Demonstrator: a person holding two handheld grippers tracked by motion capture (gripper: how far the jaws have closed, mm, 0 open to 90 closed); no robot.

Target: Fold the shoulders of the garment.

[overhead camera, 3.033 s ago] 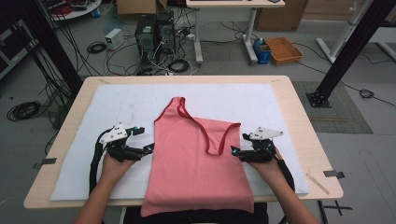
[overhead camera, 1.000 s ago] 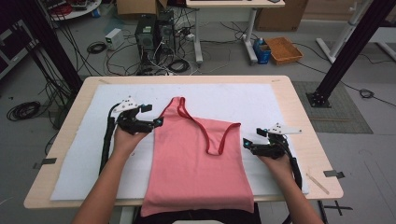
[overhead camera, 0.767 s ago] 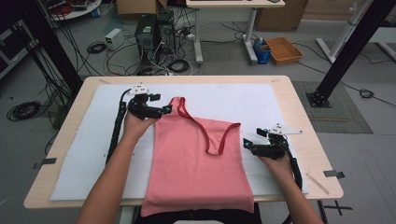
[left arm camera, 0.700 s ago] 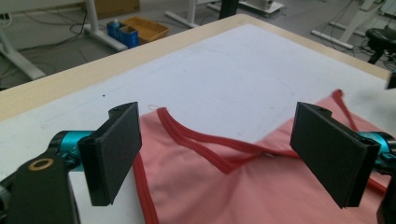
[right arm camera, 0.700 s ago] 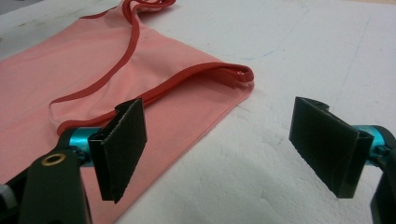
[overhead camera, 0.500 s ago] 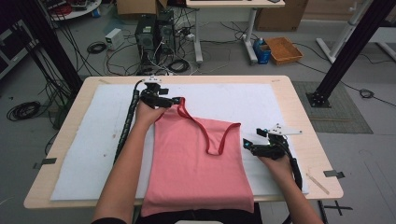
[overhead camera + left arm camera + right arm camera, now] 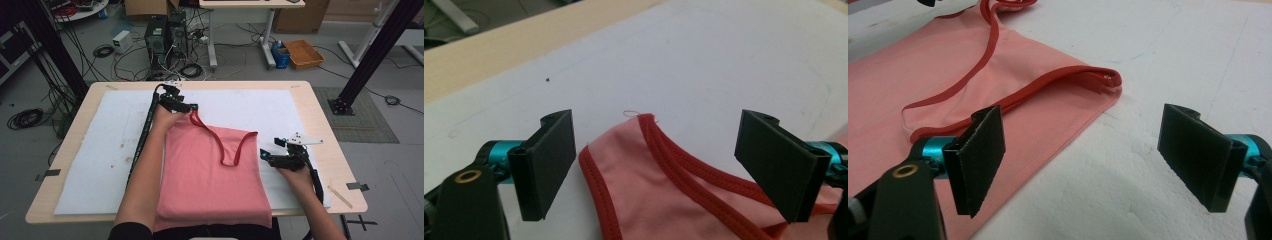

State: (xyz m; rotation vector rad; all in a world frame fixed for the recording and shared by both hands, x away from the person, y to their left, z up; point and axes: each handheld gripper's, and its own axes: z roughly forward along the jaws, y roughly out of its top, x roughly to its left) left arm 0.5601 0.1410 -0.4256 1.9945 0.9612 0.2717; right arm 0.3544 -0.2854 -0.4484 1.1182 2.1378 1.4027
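Now the top's strap (image 7: 644, 131) lies between the left tool's (image 7: 674, 165) parted jaws.

The light is even and fairly bright, falling from above. On the white mat (image 7: 100, 150) the shadows are soft and short, showing faintly under the forearms in the high view. That view is slightly soft and grainy, and the floor beyond the worktop (image 7: 320, 115) looks dimmer. In both gripper views the near black jaws are a little blurred, the pink cloth (image 7: 908, 85) sharper, with no strong glare.
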